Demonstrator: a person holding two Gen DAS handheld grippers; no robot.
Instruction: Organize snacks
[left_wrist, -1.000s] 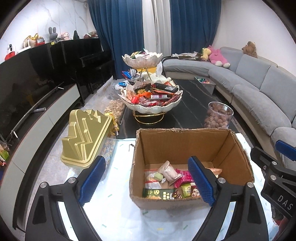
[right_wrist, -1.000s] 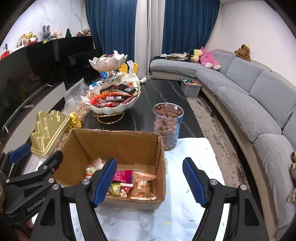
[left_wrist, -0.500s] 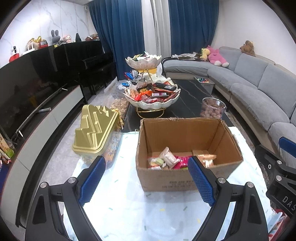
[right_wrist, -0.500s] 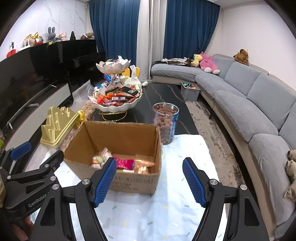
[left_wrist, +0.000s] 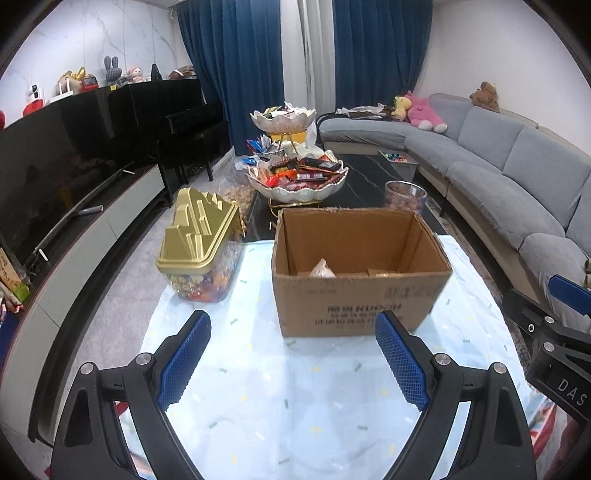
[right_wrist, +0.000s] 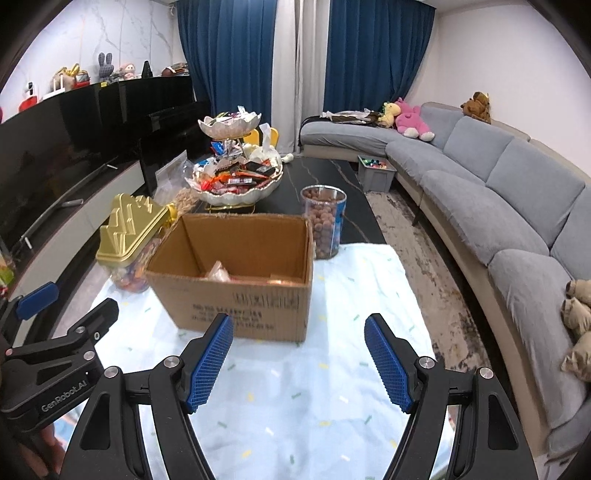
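Observation:
An open cardboard box stands on the pale blue cloth; only the tips of a few snack packets show over its near wall. My left gripper hangs open and empty in front of the box, a short way back from it. My right gripper is open and empty too, before the box's right corner. A two-tier white dish heaped with wrapped snacks stands behind the box. Each gripper shows at the edge of the other's view.
A gold-lidded candy tub stands left of the box. A clear jar of brown balls stands behind its right corner on the dark table. A grey sofa curves along the right, a TV cabinet along the left.
Both grippers have drawn back from the box and risen slightly. The box now looks smaller, and its near wall hides most of the snacks inside. Jaws unchanged.

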